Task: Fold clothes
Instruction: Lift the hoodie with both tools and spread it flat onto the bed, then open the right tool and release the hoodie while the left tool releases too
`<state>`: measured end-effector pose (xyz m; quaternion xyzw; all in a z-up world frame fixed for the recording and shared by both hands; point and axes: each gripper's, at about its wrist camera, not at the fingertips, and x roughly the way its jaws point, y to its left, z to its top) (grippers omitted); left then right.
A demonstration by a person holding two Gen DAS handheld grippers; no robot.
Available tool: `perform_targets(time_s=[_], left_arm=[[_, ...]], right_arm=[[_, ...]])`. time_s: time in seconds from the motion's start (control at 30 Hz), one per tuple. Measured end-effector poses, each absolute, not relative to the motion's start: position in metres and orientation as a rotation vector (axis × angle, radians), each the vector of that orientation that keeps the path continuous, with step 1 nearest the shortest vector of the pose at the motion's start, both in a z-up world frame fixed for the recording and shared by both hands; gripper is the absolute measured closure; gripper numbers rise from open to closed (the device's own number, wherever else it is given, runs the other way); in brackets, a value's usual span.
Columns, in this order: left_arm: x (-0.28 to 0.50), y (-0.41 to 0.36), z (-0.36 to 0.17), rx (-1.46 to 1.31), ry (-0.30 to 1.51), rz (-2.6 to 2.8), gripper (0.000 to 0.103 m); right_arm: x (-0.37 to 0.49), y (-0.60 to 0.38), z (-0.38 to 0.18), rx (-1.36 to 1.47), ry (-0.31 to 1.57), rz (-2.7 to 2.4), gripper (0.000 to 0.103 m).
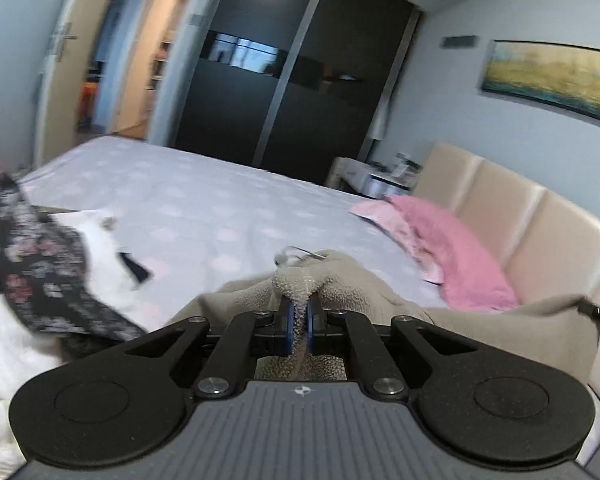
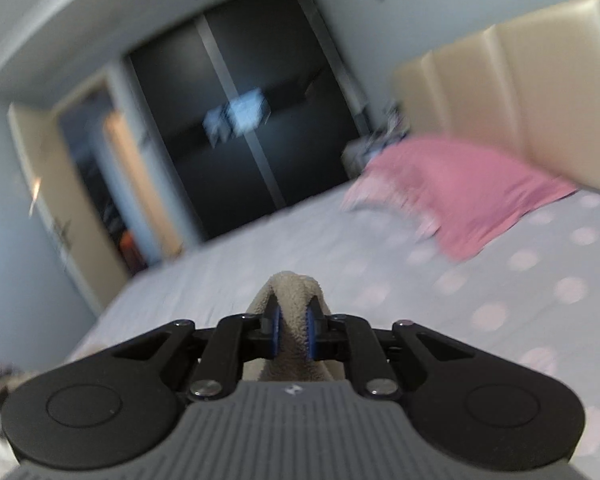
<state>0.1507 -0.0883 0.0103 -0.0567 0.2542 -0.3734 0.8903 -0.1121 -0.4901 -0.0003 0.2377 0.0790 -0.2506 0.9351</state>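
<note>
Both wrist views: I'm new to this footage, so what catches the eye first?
The beige fleece garment, pinched in the left gripper and in the right gripper, low in the middle of each view. Behind it, a pink pillow against the cream headboard, and a floral garment at the left edge.

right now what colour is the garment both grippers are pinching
Beige fleece garment, clearest in the left wrist view.

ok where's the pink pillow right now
The pink pillow lies on the bed's right side in the left wrist view, against the cream headboard, beyond the beige fleece garment.
</note>
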Motion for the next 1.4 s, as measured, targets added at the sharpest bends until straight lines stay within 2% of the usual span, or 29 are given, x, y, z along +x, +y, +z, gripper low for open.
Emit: perform_targets(time_s=[0.13,0.33,0.6,0.7,0.77,0.87,0.9,0.93,1.03,1.2,1.27,1.33,1.4], left_arm=[[0.138,-0.121,-0.011,0.022,0.605,-0.835,0.099],[0.135,-0.152,-0.065,0.212,0.774,-0.852,0.099],[0.111,-0.162,-0.101,0.347,0.886,-0.872,0.099],[0.107,-0.161,-0.106,0.371,0.884,-0.876,0.099],[0.107,-0.159,-0.105,0.358,0.887,-0.875,0.098],[0.113,-0.156,-0.103,0.316,0.912,-0.869,0.098],[0.115,-0.156,-0.102,0.305,0.923,-0.869,0.098],[0.116,-0.157,-0.101,0.299,0.929,-0.870,0.098],[0.116,-0.162,-0.097,0.305,0.922,-0.872,0.095],[0.118,-0.162,-0.091,0.274,0.928,-0.903,0.071],[0.120,-0.163,-0.091,0.271,0.932,-0.913,0.057],[0.122,-0.164,-0.093,0.276,0.939,-0.918,0.057],[0.127,-0.167,-0.098,0.288,0.966,-0.916,0.056]], right_arm=[[-0.144,-0.485,-0.001,0.383,0.188,-0.605,0.089],[-0.162,-0.510,-0.061,0.447,0.492,-0.692,0.088],[-0.166,-0.536,-0.146,0.543,0.873,-0.716,0.089],[-0.157,-0.533,-0.169,0.534,0.982,-0.692,0.089],[-0.151,-0.531,-0.164,0.474,0.984,-0.685,0.088],[-0.148,-0.525,-0.142,0.388,0.942,-0.680,0.074],[-0.148,-0.523,-0.134,0.365,0.918,-0.675,0.062],[-0.149,-0.520,-0.126,0.353,0.884,-0.662,0.057],[-0.142,-0.525,-0.107,0.333,0.826,-0.647,0.052],[-0.114,-0.524,-0.086,0.229,0.836,-0.655,0.048],[-0.106,-0.519,-0.074,0.161,0.845,-0.669,0.043],[-0.099,-0.516,-0.064,0.122,0.835,-0.626,0.033],[-0.083,-0.517,-0.062,0.121,0.845,-0.526,0.030]])
